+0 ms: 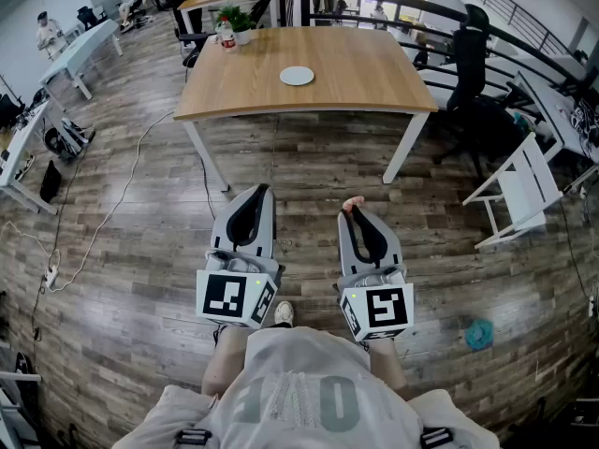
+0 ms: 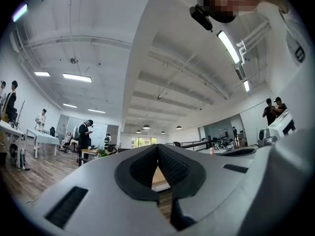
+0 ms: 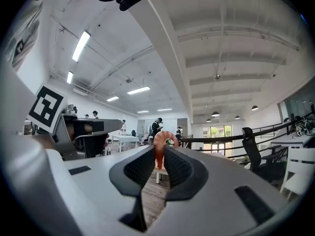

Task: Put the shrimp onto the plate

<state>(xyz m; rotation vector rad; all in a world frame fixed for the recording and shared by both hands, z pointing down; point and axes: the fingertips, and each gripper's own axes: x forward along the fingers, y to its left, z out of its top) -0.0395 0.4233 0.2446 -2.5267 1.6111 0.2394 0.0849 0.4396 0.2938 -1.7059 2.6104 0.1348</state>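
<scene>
Pale wooden desk (image 1: pixel 374 73) carries a round white plate (image 1: pixel 297 76) in the head view; left tongs (image 1: pixel 258 193) and right tongs (image 1: pixel 354 211) hang over the plank floor (image 1: pixel 140 251), well short of it. Left gripper view: tips pressed together, nothing between. Right gripper view: pads pinch a curled orange shrimp (image 3: pixel 160 146).

The shrimp (image 3: pixel 161 142) is orange-pink and curled, pinched upright between the tips of the right tongs (image 3: pixel 160 157), with its curved end sticking out above them. The plate (image 1: pixel 297 76) is small, round and white. It lies flat near the middle of the wooden tabletop (image 1: pixel 374 73), well apart from the shrimp.
</scene>
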